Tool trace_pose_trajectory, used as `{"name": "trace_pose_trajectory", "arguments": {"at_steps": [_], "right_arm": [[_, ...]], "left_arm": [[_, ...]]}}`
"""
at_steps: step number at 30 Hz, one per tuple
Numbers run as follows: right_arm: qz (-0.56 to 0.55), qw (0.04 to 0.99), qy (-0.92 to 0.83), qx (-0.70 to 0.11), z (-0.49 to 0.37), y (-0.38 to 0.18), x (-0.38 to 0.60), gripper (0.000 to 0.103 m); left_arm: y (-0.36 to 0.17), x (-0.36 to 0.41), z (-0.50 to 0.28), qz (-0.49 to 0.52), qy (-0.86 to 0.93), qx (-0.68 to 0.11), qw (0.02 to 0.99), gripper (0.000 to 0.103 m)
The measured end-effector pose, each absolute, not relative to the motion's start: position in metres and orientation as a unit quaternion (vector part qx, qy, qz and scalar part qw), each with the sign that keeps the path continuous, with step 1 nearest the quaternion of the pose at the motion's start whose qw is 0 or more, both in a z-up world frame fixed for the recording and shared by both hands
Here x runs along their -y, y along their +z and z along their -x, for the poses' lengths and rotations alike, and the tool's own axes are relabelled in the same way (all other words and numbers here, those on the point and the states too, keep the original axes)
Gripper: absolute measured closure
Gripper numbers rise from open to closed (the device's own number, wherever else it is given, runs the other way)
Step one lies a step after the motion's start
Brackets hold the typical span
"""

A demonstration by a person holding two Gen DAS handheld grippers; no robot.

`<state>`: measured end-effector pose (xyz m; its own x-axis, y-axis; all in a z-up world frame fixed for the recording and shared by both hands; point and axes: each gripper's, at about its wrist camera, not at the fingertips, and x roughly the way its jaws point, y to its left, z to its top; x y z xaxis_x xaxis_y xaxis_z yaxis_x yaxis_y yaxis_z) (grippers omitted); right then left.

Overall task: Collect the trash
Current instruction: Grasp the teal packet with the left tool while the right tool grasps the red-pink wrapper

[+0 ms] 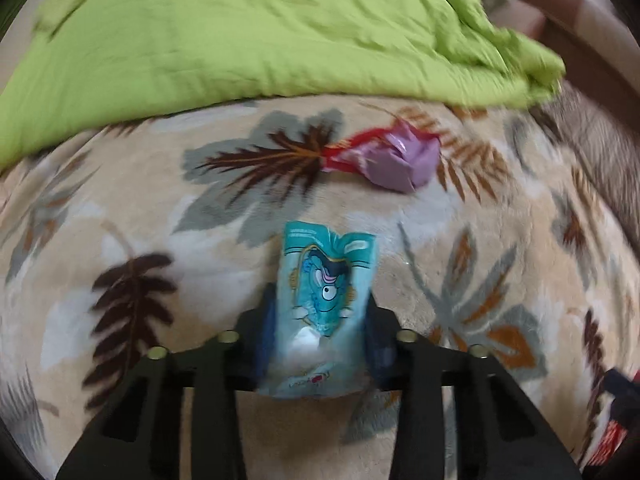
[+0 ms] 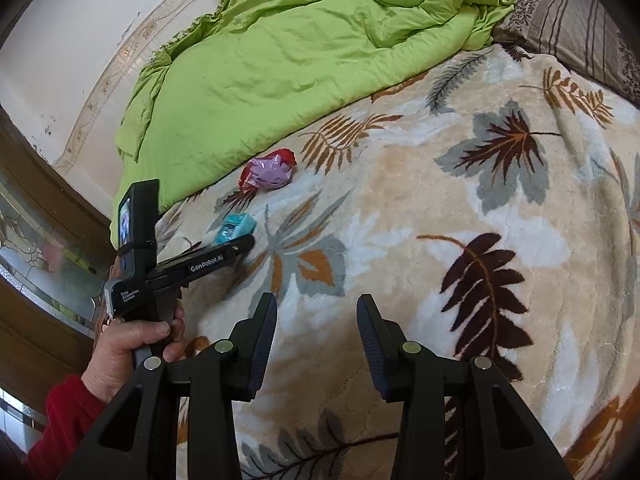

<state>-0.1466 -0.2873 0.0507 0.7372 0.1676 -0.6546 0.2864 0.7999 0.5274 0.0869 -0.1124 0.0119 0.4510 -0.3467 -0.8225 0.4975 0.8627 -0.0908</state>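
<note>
In the left wrist view the left gripper [image 1: 322,320] is clamped on a teal snack packet [image 1: 326,280], whose long axis runs straight out along the fingers, its far end lying on the leaf-patterned blanket [image 1: 160,208]. Beyond it, toward the green quilt [image 1: 240,32], sits a crumpled purple-and-red wrapper [image 1: 396,160], dead ahead of this claw; motion blur smears its edges. In the right wrist view the right gripper [image 2: 316,320] hangs with its jaws apart and nothing between them, well away from both pieces. The packet's near end is hidden behind the left gripper, which a hand [image 2: 132,344] holds, clearly the nearer one to the wrapper.
</note>
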Motion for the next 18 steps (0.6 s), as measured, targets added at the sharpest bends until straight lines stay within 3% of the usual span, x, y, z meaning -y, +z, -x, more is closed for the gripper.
{"name": "trace_pose_trajectory", "arguments": {"at_steps": [9,15,18], "right_arm": [[-0.315,0.879,-0.004,-0.358,0.122,0.057,0.289,0.058],[-0.219,0.906,0.032,-0.36,0.05,0.08,0.269,0.039],[-0.163,0.913,0.038,-0.372,0.003,0.075,0.258,0.039]], "left_arm": [[0.055,0.043,0.006,-0.023,-0.186,-0.406,0.894,0.071],[0.045,0.028,0.014,-0.013,-0.184,-0.394,0.9,0.071],[0.042,0.024,0.011,-0.011,-0.182,-0.386,0.904,0.07]]}}
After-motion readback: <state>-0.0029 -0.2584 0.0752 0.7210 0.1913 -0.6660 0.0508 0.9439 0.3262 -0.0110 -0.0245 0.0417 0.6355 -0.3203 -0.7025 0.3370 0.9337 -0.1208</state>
